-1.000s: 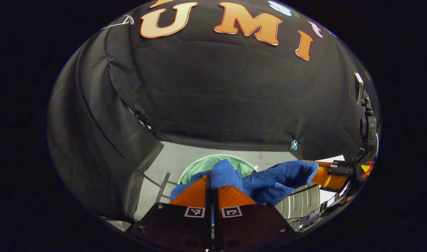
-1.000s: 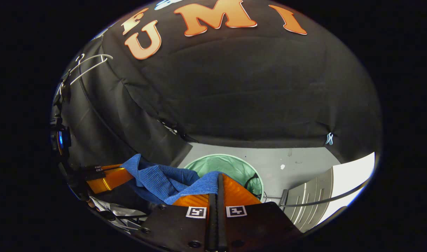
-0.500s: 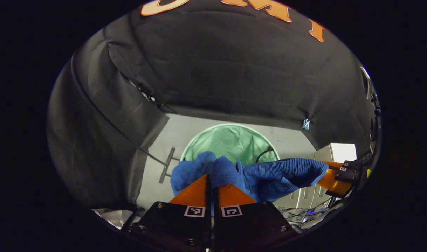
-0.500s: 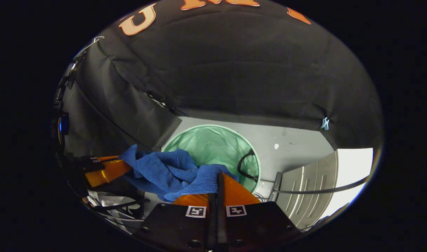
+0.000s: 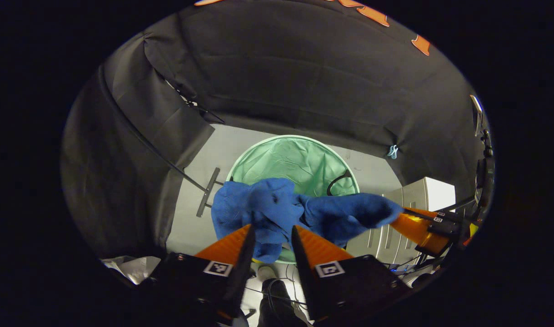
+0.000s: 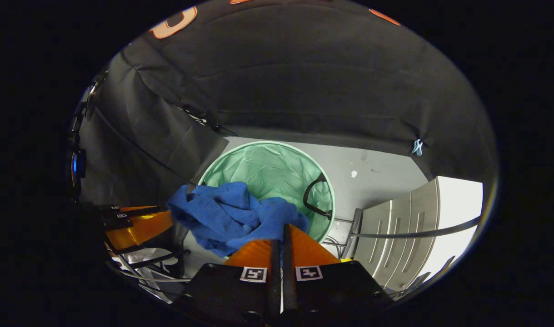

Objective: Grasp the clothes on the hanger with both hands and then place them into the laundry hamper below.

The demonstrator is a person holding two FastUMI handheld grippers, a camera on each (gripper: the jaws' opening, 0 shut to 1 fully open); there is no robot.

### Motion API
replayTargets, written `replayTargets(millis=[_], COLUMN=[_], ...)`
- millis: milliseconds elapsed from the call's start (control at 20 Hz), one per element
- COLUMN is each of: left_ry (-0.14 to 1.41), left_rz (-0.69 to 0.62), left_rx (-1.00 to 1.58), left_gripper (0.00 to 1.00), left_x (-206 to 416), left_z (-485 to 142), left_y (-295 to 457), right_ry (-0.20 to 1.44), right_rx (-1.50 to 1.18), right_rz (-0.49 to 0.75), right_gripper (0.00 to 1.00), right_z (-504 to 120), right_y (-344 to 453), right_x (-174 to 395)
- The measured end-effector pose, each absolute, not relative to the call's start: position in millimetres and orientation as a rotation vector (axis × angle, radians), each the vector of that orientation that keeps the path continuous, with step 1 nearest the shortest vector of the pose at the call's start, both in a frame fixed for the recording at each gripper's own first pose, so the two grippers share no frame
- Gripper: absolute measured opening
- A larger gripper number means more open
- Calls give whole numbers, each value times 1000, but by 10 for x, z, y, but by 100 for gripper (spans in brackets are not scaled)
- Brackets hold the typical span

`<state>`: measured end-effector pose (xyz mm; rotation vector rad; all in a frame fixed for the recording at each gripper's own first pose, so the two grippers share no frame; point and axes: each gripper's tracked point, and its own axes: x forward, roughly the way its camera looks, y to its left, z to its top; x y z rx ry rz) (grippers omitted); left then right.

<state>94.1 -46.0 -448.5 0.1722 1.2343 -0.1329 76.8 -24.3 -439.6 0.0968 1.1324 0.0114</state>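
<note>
Half a second ago the left hand-held gripper was clamped shut on the blue garment; its fingers are now seen spread apart, with a fold of the cloth hanging loose in the gap between them rather than pinched. The right hand-held gripper is unchanged — its fingers are closed together on the other end of the garment, which is held bunched in the air just above the near rim of the green laundry hamper. Over the same interval the hamper has been brought further up into both views and its open mouth is more fully exposed, so the release is judged to have begun on the left side only, with the drop depending on the right side being let go. Whether the loose fold touches either left finger cannot be told. The near edge of the hamper is covered by the garment, and the floor of the hamper is hard to read through its creased lining — no hanger is made out.
</note>
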Motion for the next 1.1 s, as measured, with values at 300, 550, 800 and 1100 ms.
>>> replayTargets(millis=[300, 550, 800, 1100], left_ry=[1203, 1126, 1001, 761], left_rz=[-103, -82, -106, -147], left_rx=[162, 189, 169, 168], left_gripper=[80, 98, 98, 97], left_x=[891, 850, 776, 933], left_z=[-4329, -4055, -3507, -2577], left_y=[-375, -282, -328, -511], right_ry=[1101, 1021, 892, 667], right_rx=[109, 83, 108, 94], right_rz=[-24, -47, -90, -176], right_gripper=[88, 98, 99, 98], right_z=[-4286, -3901, -3306, -2330], right_y=[-282, -288, -268, -387], right_x=[632, 537, 414, 193])
